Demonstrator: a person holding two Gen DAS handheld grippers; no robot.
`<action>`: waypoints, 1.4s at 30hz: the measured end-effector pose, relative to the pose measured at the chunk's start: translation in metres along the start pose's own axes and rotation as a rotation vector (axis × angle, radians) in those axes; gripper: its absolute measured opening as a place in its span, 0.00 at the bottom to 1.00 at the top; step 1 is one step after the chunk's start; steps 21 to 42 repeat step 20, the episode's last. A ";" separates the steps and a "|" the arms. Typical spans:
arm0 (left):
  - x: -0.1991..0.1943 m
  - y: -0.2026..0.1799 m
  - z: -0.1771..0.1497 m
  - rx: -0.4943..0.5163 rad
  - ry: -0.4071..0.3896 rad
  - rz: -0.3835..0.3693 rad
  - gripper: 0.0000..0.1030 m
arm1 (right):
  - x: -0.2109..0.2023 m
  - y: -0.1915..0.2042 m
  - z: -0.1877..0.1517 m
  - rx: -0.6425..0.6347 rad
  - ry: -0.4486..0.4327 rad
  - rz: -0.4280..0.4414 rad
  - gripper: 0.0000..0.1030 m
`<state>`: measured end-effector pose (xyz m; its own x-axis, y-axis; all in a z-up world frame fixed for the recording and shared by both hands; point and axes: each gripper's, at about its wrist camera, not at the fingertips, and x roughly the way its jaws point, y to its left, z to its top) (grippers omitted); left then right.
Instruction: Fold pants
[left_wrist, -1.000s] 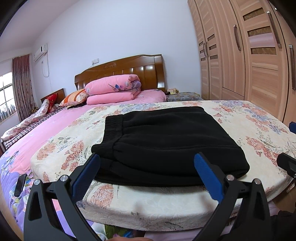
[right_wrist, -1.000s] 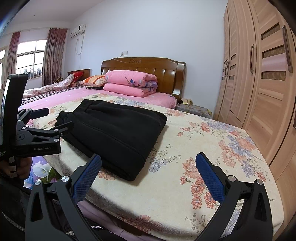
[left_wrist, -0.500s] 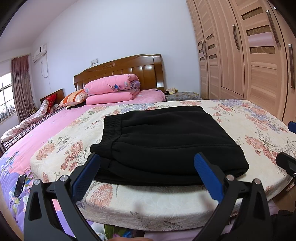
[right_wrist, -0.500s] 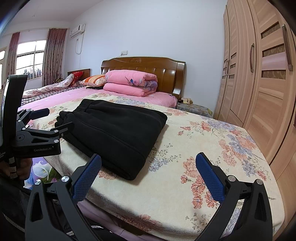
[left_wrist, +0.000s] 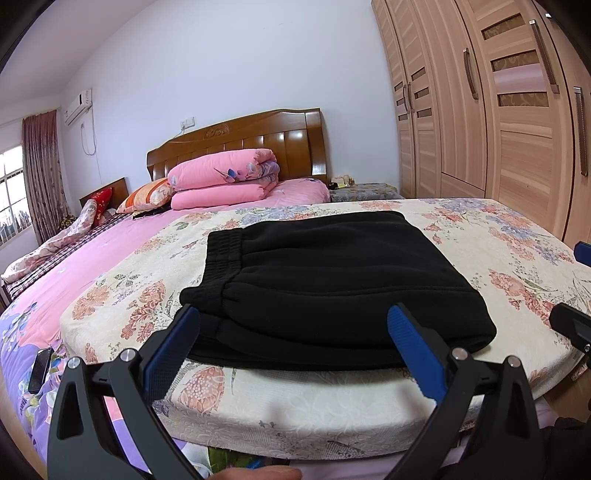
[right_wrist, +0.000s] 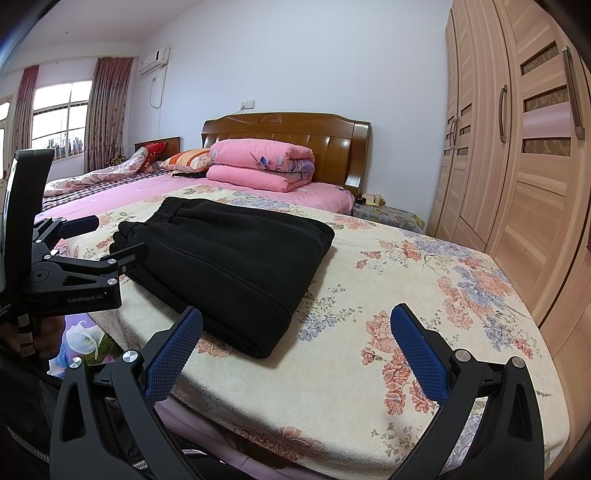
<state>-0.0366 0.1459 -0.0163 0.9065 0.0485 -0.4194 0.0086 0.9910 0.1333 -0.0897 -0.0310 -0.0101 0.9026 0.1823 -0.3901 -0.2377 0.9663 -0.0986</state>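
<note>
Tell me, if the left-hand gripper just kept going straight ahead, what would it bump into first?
Most likely the folded black pants on the floral mattress. The left gripper is open, with the pants' near edge lying between its fingers. Depth is hard to judge, so it might skim above them.

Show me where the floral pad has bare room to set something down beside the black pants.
The widest free patch lies on the floral pad, between the folded black pants and the wardrobe. A narrower bare strip runs along the near edge in front of the pants. Left of the pants only a thin margin remains. The headboard end is crowded with a pink quilt and pillows.
</note>
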 end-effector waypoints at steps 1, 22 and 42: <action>0.000 0.000 0.000 0.000 0.000 0.000 0.99 | 0.000 0.000 0.000 0.000 0.001 0.000 0.96; 0.002 0.003 -0.001 0.005 0.007 0.009 0.99 | 0.000 0.004 -0.003 0.003 0.004 0.006 0.96; 0.002 0.003 -0.001 0.005 0.007 0.009 0.99 | 0.000 0.004 -0.003 0.003 0.004 0.006 0.96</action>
